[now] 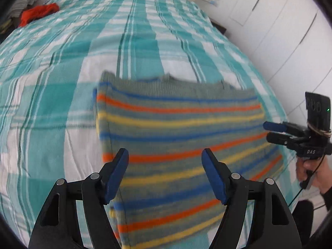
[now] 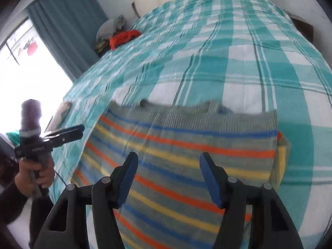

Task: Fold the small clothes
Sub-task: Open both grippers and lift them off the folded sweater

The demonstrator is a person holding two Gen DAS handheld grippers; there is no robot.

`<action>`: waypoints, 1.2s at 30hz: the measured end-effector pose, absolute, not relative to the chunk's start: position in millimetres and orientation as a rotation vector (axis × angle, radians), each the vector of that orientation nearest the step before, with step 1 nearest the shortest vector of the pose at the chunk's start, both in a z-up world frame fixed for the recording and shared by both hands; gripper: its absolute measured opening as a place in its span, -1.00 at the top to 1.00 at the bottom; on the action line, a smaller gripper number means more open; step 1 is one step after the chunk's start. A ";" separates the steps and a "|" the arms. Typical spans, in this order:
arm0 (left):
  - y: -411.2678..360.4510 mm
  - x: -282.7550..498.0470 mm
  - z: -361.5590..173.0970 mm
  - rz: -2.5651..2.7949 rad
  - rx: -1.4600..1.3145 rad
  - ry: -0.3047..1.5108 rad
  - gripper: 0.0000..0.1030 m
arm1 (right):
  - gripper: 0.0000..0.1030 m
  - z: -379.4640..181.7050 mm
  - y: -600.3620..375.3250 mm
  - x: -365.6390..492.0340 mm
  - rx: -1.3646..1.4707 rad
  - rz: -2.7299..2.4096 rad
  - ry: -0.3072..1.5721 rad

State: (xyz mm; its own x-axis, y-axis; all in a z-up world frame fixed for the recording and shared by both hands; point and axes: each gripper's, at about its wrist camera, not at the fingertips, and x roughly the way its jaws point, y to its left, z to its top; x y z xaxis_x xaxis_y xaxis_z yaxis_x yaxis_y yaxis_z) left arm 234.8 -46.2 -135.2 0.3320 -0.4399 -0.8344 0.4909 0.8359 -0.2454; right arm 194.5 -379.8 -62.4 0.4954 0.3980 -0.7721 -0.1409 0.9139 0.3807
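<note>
Two grippers hang over one striped sweater [image 1: 178,137], which lies flat on a bed [image 1: 51,95] covered in a teal and white checked sheet. Sweater: grey knit with orange, yellow and blue stripes, ribbed edge along its far side, body reaching to the near edge of the bed.

Left gripper [image 1: 165,174]: jaws stand well apart, nothing between the blue pads. Sweater sits below and beyond the jaws; the stripes show clearly through the gap. No contact visible. In the right wrist view this gripper [image 2: 82,130] is off the sweater's left edge, held by a hand [image 2: 35,176] in a dark sleeve.

Right gripper [image 2: 168,177]: jaws also parted wide, empty. Sweater fills the space under and past the fingertips, ribbed edge lying farther off. In the left wrist view this gripper [image 1: 267,131] is just beside the sweater's right edge, apart from the cloth, held by another hand [image 1: 311,172].

Far left corner of the bed: a crumpled red garment [image 1: 38,13] next to a grey bundle [image 2: 113,27], well apart from the sweater. Both views are motion-blurred.
</note>
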 end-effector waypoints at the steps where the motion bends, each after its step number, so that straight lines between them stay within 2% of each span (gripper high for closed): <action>1: -42.3 218.0 -149.0 -0.579 0.124 1.099 -0.32 | -0.21 -72.7 -371.5 175.0 0.226 0.347 1.058; 2: -36.3 200.8 -159.1 -0.548 0.201 1.102 -0.27 | -0.20 -87.7 -365.7 155.1 0.166 0.344 1.135; 4: -21.4 170.6 -168.7 -0.444 0.354 1.076 -0.39 | -0.20 -121.2 -369.3 108.6 0.062 0.262 1.297; 6: 2.1 153.7 -161.7 -0.385 0.313 1.073 -0.47 | -0.21 -112.9 -384.0 65.1 0.081 0.204 1.246; 8: 19.1 141.9 -153.4 -0.353 0.240 1.086 -0.47 | -0.24 -108.1 -394.2 40.0 0.060 0.064 1.315; 10: 27.9 126.1 -142.5 -0.352 0.172 1.054 -0.51 | -0.25 -92.1 -404.2 14.7 0.160 0.065 1.209; 12: 31.8 111.9 -132.8 -0.324 0.113 1.024 -0.64 | -0.35 -84.7 -411.9 -5.1 0.242 0.041 1.121; 14: 35.7 99.3 -123.4 -0.302 0.041 1.000 -0.70 | -0.45 -86.6 -416.9 -20.7 0.291 -0.001 1.064; 21: 50.3 84.2 -101.4 -0.272 0.002 0.969 -0.76 | -0.46 -108.6 -415.9 -54.0 0.338 -0.130 1.033; 29: 33.9 82.5 -97.5 -0.261 0.030 0.964 -0.76 | -0.85 -119.1 -392.4 -61.6 0.278 -0.166 0.990; 36: 6.3 80.7 -103.9 -0.234 0.050 0.985 -0.76 | -0.92 -123.6 -388.2 -62.5 0.255 -0.158 0.989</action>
State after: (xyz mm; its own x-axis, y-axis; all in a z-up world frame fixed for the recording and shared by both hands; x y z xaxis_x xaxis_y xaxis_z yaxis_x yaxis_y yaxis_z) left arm 80.7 6.3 -103.9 0.5303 -0.1732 -0.8299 0.2186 0.9737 -0.0635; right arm -62.5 -388.2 -123.6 0.5414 -0.0160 -0.8406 0.2462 0.9590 0.1403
